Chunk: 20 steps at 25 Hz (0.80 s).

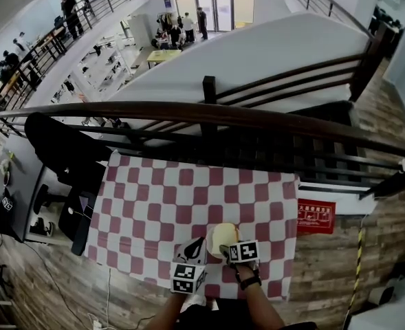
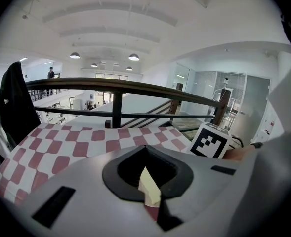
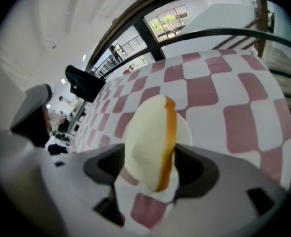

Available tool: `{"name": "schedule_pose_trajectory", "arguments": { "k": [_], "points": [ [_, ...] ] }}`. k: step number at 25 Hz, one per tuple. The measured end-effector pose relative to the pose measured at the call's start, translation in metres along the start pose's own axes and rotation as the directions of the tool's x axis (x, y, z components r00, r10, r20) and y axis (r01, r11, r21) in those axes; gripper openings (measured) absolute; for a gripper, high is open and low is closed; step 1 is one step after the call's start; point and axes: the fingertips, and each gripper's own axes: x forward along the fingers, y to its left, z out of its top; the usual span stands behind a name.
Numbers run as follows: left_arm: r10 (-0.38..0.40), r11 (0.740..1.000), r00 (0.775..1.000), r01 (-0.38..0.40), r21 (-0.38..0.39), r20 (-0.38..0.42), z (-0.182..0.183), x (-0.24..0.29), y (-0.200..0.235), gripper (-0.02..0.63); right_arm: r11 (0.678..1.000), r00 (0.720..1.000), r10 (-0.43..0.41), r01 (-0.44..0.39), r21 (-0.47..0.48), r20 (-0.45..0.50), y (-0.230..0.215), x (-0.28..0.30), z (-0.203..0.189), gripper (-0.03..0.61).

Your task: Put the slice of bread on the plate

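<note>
A slice of bread [image 3: 152, 147], pale with an orange-brown crust edge, stands on its edge between the jaws of my right gripper [image 3: 150, 169]. The jaws stand wide and do not press it, so the gripper is open. Just under the bread lies a white plate [image 3: 184, 128] on the red-and-white checked cloth. From the head view the bread [image 1: 223, 238] sits near the table's front edge, with my right gripper [image 1: 227, 250] over it. My left gripper [image 1: 196, 250] hovers just left of the plate; its jaws [image 2: 147, 181] look shut, leaving only a thin slit.
The checked cloth [image 1: 168, 198] covers a small table against a dark railing [image 1: 209, 115] with a drop behind it. A black jacket [image 1: 58, 143] hangs at the left. A red sign [image 1: 315, 216] hangs at the right. The right gripper's marker cube [image 2: 212, 142] shows beside the left gripper.
</note>
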Motion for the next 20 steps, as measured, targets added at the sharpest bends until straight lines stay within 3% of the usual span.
{"name": "schedule_pose_trajectory", "arguments": {
  "k": [4,9,15,20],
  "points": [
    [-0.03,1.0,1.0,0.03,0.008,0.007,0.004,-0.001,-0.008,0.018,0.996,0.996,-0.083,0.083,0.011,0.017,-0.018,-0.014,-0.004,0.337],
    [-0.074,0.997,0.997,0.073,0.036,0.031,0.009,-0.011,-0.02,0.018,0.995,0.984,-0.1,0.095,0.035,0.15,-0.02,-0.044,0.007,0.336],
    [-0.102,0.994,0.992,0.099,0.038,0.077,0.012,-0.033,-0.027,0.018,0.989,0.937,-0.119,0.14,-0.043,0.33,0.007,-0.089,0.022,0.327],
    [-0.116,0.993,0.982,0.113,0.032,0.149,0.025,-0.059,-0.029,0.018,0.977,0.885,-0.111,0.181,-0.116,0.452,0.044,-0.128,0.024,0.251]
  ]
}}
